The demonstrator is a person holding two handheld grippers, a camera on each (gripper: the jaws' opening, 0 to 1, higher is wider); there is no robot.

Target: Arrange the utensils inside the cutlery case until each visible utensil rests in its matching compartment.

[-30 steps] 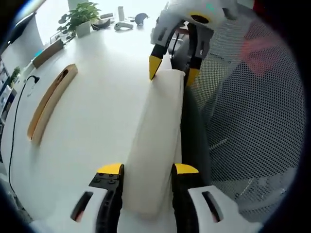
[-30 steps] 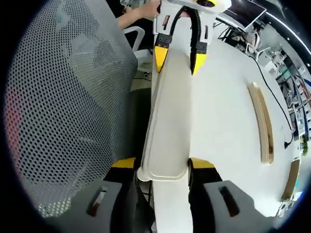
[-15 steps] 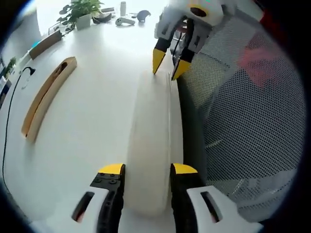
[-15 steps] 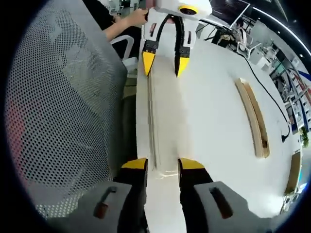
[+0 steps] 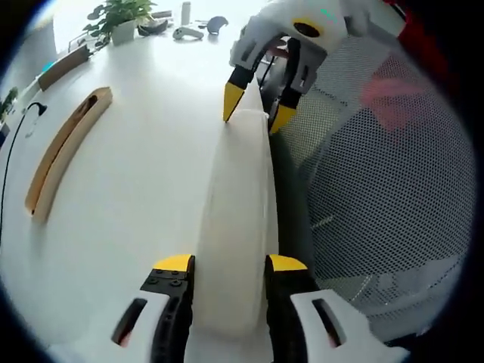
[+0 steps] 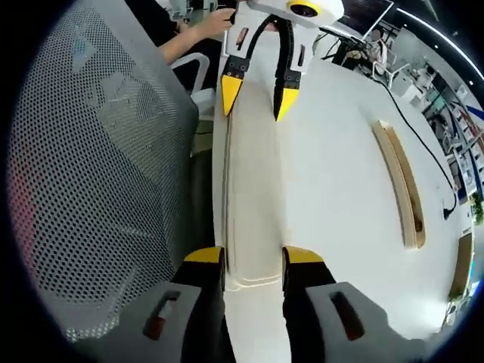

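Left gripper view: long cream cutlery case (image 5: pixel 238 227) runs straight away from left gripper (image 5: pixel 227 265) along its own jaw line, near end sitting btwn the jaws, far end btwn the yellow tips of right gripper (image 5: pixel 253 113). So each gripper has one short end; long axis = line joining the two. Case lies along the bench (image 5: pixel 128 204) edge, mesh chair back (image 5: pixel 386 189) just beside it on the right. Wooden curved holder (image 5: pixel 64 155) lies well apart to the left; potted plant (image 5: pixel 121 19) far back.

Right gripper view: same case (image 6: pixel 253 197) seen from the other end, near end clasped btwn right gripper (image 6: pixel 253 257) jaws, left gripper (image 6: pixel 257 94) tips flanking far end. Both look closed onto the case ends, contact at far tips hard to confirm.

Case: smooth matte plastic-looking shell, rounded corners, lid seam along one side; seems closed, no utensils seen. Judgement: next move needs both ends kept level.
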